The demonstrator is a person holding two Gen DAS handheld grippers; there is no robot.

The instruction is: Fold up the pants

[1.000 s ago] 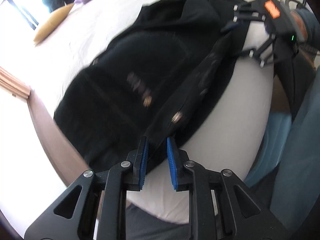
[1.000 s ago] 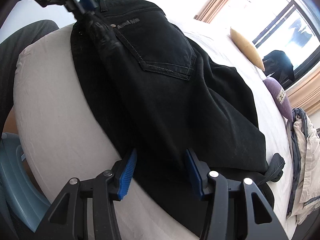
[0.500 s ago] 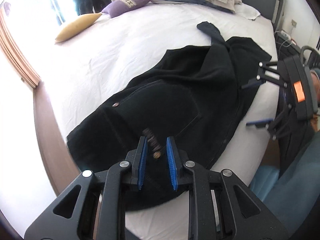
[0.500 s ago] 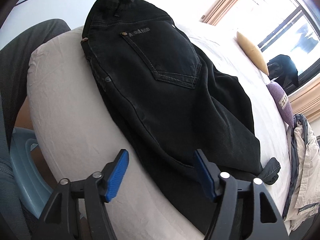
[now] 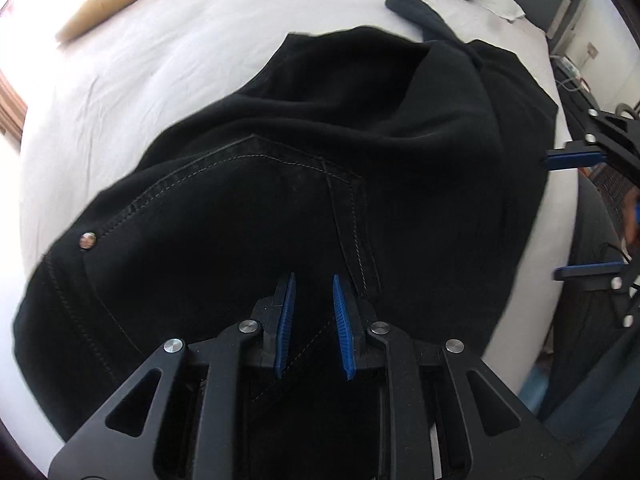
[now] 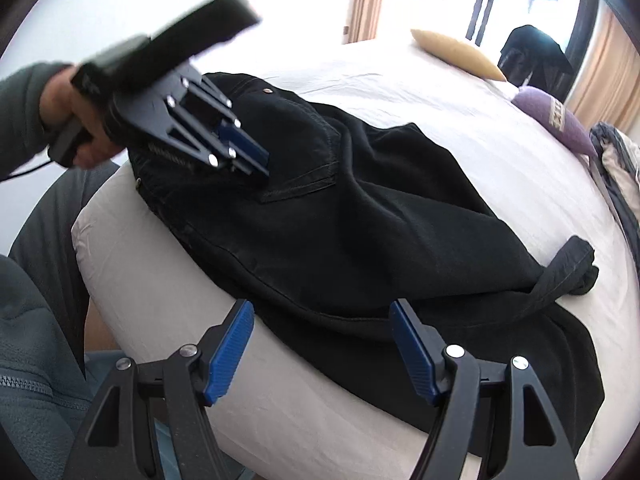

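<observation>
Left gripper (image 5: 313, 322) sits low over the waist end of the black pants (image 5: 320, 184), blue pads w/ a narrow gap between them. Dark denim and a stitched seam show in that gap, but can't tell if the pads actually pinch cloth or just hover above it. In the right wrist view the same gripper (image 6: 256, 160) is blurred, tips down against the fabric near the back pocket (image 6: 304, 152), held by a bare hand (image 6: 76, 120) in a grey sleeve.

Right gripper (image 6: 322, 350) is at the near edge of the bed (image 6: 200, 280), pads wide apart, nothing between them; the pants' side edge lies just past the tips. From the left wrist view it shows at the right margin (image 5: 580, 212), blue pads spread, off the cloth.

Pants lie flat-ish across the white sheet, waist toward the person, legs running away and bunched w/ a few ridges. A metal rivet (image 5: 88, 239) shines at the pocket corner. One leg end (image 6: 568, 272) twists up at the far side.

Farther back: a yellow cushion (image 6: 460, 54), a purple cushion (image 6: 556, 118), a heap of bedding (image 6: 620, 164), curtains (image 6: 368, 0) and a bright window w/ a dark garment (image 6: 532, 60) in front of it.
</observation>
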